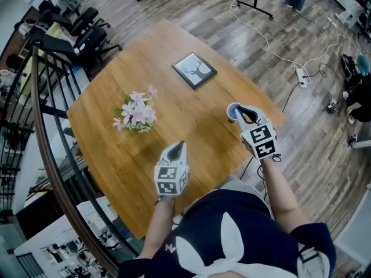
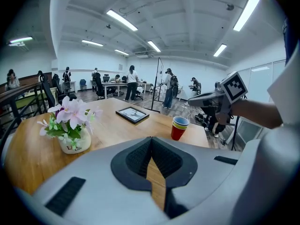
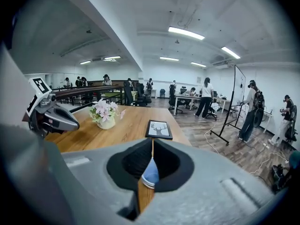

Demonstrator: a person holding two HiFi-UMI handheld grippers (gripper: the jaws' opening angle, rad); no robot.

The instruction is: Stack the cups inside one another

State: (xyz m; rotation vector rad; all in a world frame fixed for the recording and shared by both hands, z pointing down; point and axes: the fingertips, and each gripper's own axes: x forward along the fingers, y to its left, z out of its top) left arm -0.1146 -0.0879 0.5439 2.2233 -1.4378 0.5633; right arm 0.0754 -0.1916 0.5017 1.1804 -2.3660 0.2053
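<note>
A stack of cups, red at the bottom with a yellow and a blue rim on top point(image 2: 178, 127), stands near the table's right edge. From above only its blue rim point(image 1: 232, 112) shows. My right gripper point(image 1: 241, 111) hovers just above and to the right of the stack, jaws shut with nothing between them; the left gripper view shows it point(image 2: 193, 99) apart from the cups. In the right gripper view a bit of the blue cup point(image 3: 151, 171) shows below the closed jaws. My left gripper point(image 1: 180, 145) is shut and empty over the table's near side.
A vase of pink flowers point(image 1: 137, 114) stands at the table's left, and a framed picture point(image 1: 194, 70) lies at the far side. The wooden table point(image 1: 191, 132) ends just right of the cups. A railing point(image 1: 46, 132) runs along the left. Cables lie on the floor point(image 1: 290, 57).
</note>
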